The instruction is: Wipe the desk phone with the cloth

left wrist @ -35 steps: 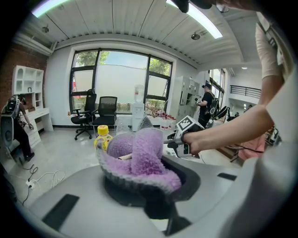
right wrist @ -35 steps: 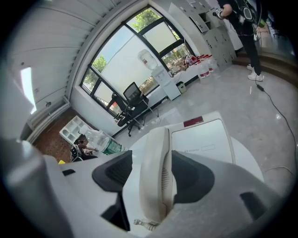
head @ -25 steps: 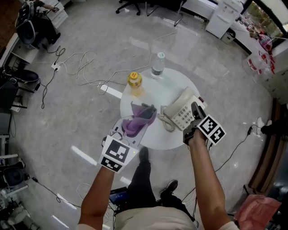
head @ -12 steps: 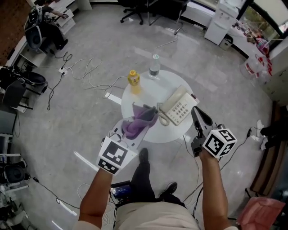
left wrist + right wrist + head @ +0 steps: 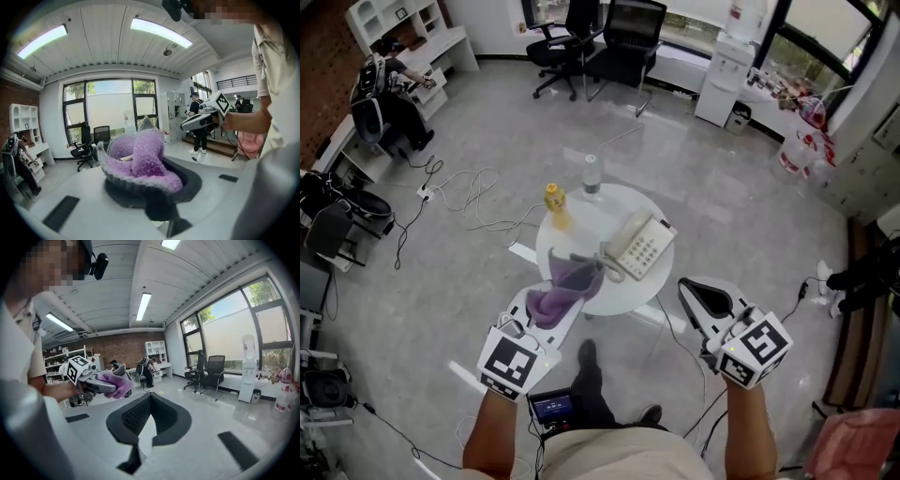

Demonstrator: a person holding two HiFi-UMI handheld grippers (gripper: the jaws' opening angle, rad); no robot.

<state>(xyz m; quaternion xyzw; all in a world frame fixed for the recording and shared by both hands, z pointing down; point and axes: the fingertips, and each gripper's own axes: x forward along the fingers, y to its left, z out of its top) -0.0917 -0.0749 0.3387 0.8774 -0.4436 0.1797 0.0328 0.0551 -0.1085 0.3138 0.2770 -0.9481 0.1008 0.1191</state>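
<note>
The round table [image 5: 592, 221] is small and crowded, so the biggest risk is a wiping stroke running out of room: the desk phone [image 5: 641, 246] lies on the table's right half, close to its rim, and a firm push from the near side would likely slide it towards that rim or off it. Nothing is bracing it, since the right gripper [image 5: 150, 397] hangs beyond the table's near right edge, over the floor, its jaws pressed together on nothing. The left gripper [image 5: 562, 286] hovers above the table's near left edge with its jaws clamped on the purple cloth [image 5: 140, 157], which sits in a thick, folded bunch. Such a wad would probably touch only the high spots of the keypad, and a loose fold could slip out under drag. The handset rests along the phone's side nearest the table's middle and looks easy to knock from its cradle. A wide sweep could also tip the yellow bottle [image 5: 553, 200] or the clear bottle [image 5: 591, 174] at the table's far side, and the coiled cord [image 5: 615, 269] near the front edge might snag the cloth
</note>
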